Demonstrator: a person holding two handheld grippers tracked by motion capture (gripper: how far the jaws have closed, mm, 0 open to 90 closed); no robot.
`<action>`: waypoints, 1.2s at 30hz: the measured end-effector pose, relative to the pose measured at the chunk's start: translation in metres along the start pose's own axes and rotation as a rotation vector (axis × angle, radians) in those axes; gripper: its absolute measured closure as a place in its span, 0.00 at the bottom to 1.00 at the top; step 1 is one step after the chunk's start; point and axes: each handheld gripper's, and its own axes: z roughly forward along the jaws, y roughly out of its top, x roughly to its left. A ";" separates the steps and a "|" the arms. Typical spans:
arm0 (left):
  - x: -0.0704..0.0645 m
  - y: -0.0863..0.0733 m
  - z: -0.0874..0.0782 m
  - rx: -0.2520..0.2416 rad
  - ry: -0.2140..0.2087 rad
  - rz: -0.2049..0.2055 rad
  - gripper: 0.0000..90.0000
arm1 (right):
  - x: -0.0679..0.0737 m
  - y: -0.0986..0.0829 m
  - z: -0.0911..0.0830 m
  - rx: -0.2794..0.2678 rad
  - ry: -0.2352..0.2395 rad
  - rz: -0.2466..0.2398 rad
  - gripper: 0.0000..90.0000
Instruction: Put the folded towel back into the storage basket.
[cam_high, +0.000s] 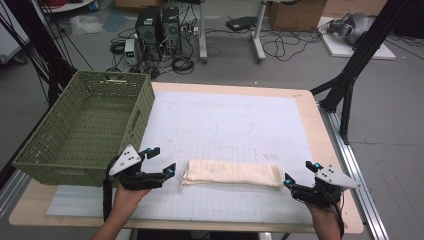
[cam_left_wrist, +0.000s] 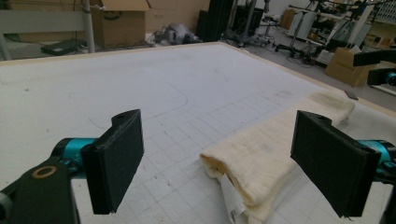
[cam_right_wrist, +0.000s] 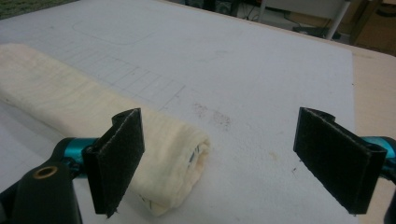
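- Folded cream towel (cam_high: 231, 173) lies flat on the white grid mat (cam_high: 235, 120), at approx 6 o'clock of the table centre, long axis running 9-to-3 o'clock across the near edge.
- Left gripper (cam_high: 165, 161) sits just off the towel's 9 o'clock end, not touching; jaws spread wide, nothing between them. In the left gripper view the towel (cam_left_wrist: 275, 149) end lies between the two black pads, a bit twd the right pad, w/ a small white tag at its near corner.
- Right gripper (cam_high: 300, 172) sits at the towel's 3 o'clock end, also wide apart & empty; its lower jaw tip is v. near or touching the cloth edge, can't tell which. In the right gripper view the towel (cam_right_wrist: 93, 116) end shows as a rounded fold, partly behind the left pad.
- Green woven basket (cam_high: 85, 127) stands at approx 9-10 o'clock, overhanging the table's left edge, empty as far as seen; prob. the drop-off.
- Handling, as a judgement: cloth is light, soft, limp, several layers thick; it'll sag & may unfold if lifted from one end only. Not fragile, not slippery; the pads should bite well.
- Best hold: pinch each short end through all layers at once, one gripper per end, jaws low to the mat so the bottom layer isn't missed.
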 end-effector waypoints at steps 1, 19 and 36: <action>0.000 0.000 0.000 0.002 0.002 0.003 0.19 | 0.000 0.000 0.000 -0.006 0.002 -0.002 0.17; 0.000 0.000 -0.002 0.010 0.008 0.017 0.20 | 0.004 0.002 0.004 0.002 0.022 0.013 0.17; 0.001 0.001 0.000 0.009 0.004 0.011 0.20 | 0.005 0.001 0.006 -0.002 0.022 0.016 0.17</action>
